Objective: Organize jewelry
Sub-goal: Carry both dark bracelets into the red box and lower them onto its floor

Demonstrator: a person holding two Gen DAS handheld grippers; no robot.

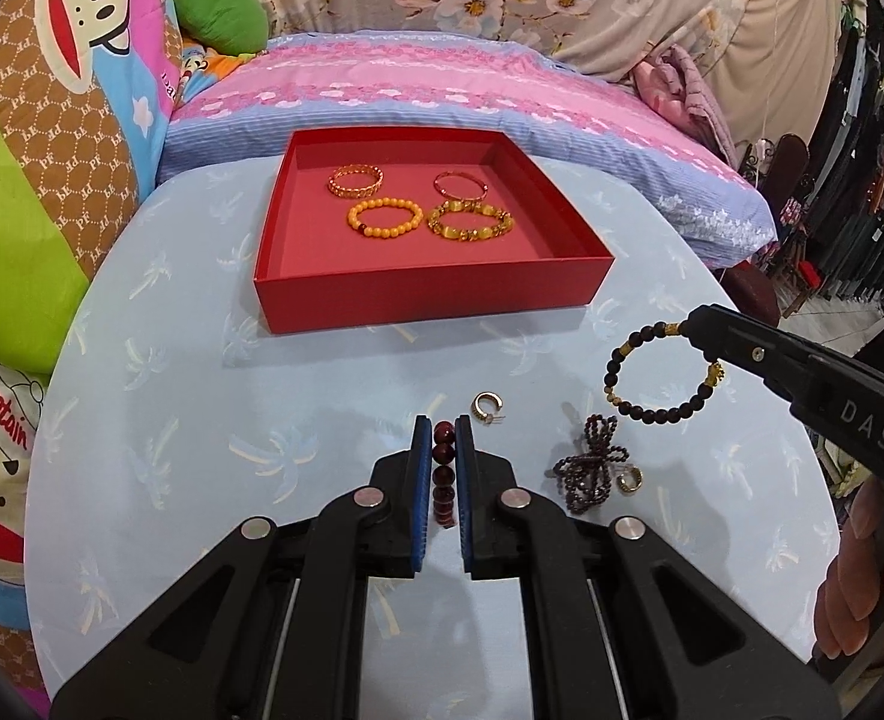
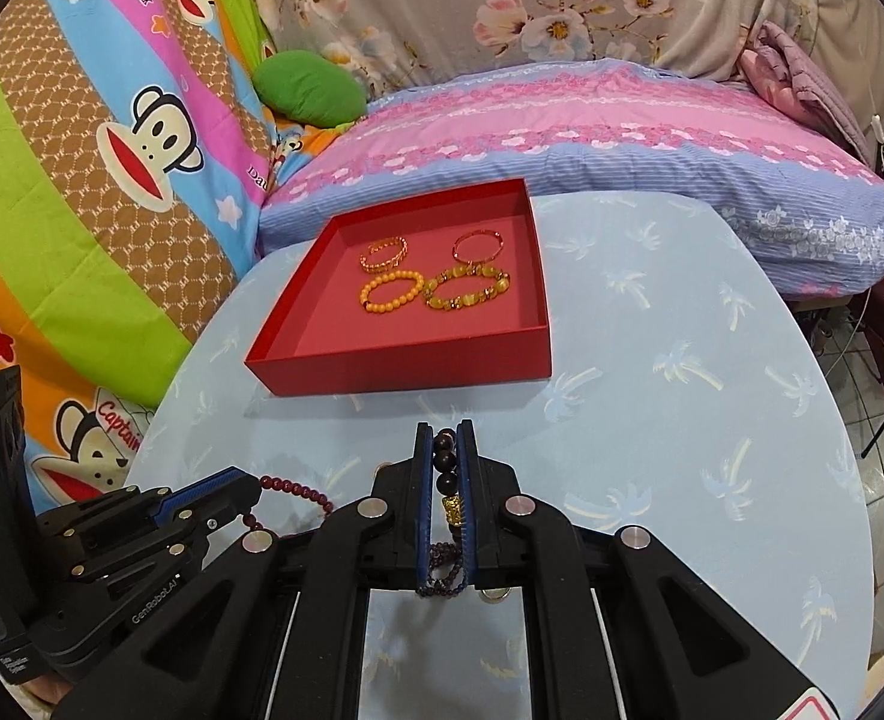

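Note:
A red tray [image 1: 423,294] [image 2: 405,369] stands on the light blue table and holds several bracelets: two thin gold ones at the back, an orange bead one [image 1: 384,221] and a yellow-gold bead one [image 1: 470,222]. My left gripper [image 1: 443,429] is shut on a dark red bead bracelet [image 1: 443,468], which also shows in the right wrist view [image 2: 297,492]. My right gripper [image 2: 445,435] [image 1: 691,327] is shut on a black bead bracelet with gold charms [image 1: 661,369] [image 2: 446,468], lifted above the table.
On the table lie a gold ring earring [image 1: 487,407], a dark bead necklace in a heap [image 1: 589,468] and another gold earring [image 1: 629,479]. A pink and blue pillow [image 1: 442,90] lies behind the tray. A cartoon blanket covers the left.

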